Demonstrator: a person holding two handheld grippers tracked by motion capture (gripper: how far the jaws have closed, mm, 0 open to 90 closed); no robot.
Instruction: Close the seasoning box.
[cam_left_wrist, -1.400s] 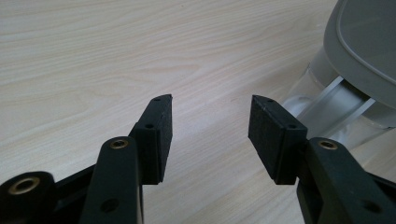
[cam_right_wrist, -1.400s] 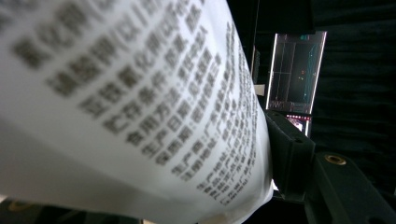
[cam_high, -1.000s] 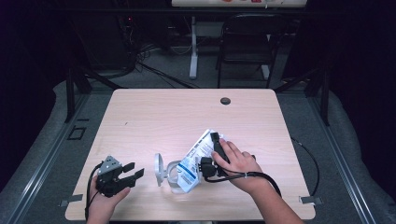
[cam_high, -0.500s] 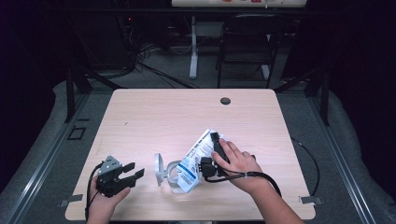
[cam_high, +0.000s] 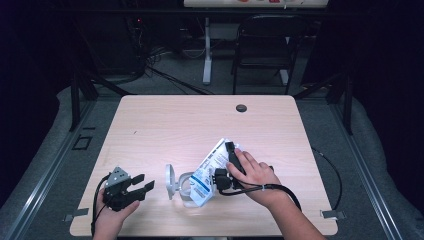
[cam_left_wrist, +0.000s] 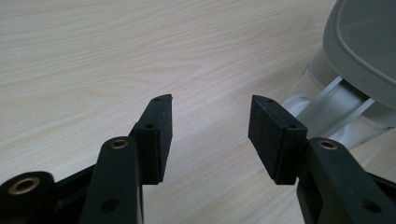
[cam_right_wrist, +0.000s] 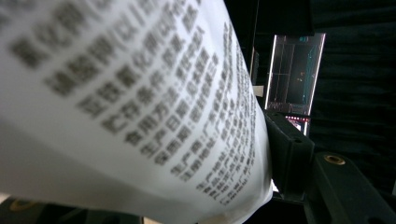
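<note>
A white and blue printed bag (cam_high: 206, 170) lies tilted over a clear container (cam_high: 186, 189) whose round grey lid (cam_high: 170, 181) stands open at its left. My right gripper (cam_high: 225, 167) is shut on the bag, with a hand wrapped around it. In the right gripper view the bag's printed side (cam_right_wrist: 140, 107) covers most of the frame, and one black finger (cam_right_wrist: 289, 154) presses its right edge. My left gripper (cam_high: 137, 186) rests open near the table's front left, left of the container. Between its jaws (cam_left_wrist: 210, 126) is bare wood, and the grey lid (cam_left_wrist: 359, 46) and clear body (cam_left_wrist: 327, 109) sit just beyond the right jaw.
The wooden table (cam_high: 190, 125) has a black grommet hole (cam_high: 241, 108) near its far edge. A cable (cam_high: 332, 175) trails off the right side. A dark chair (cam_high: 265, 50) and desk legs stand beyond the table.
</note>
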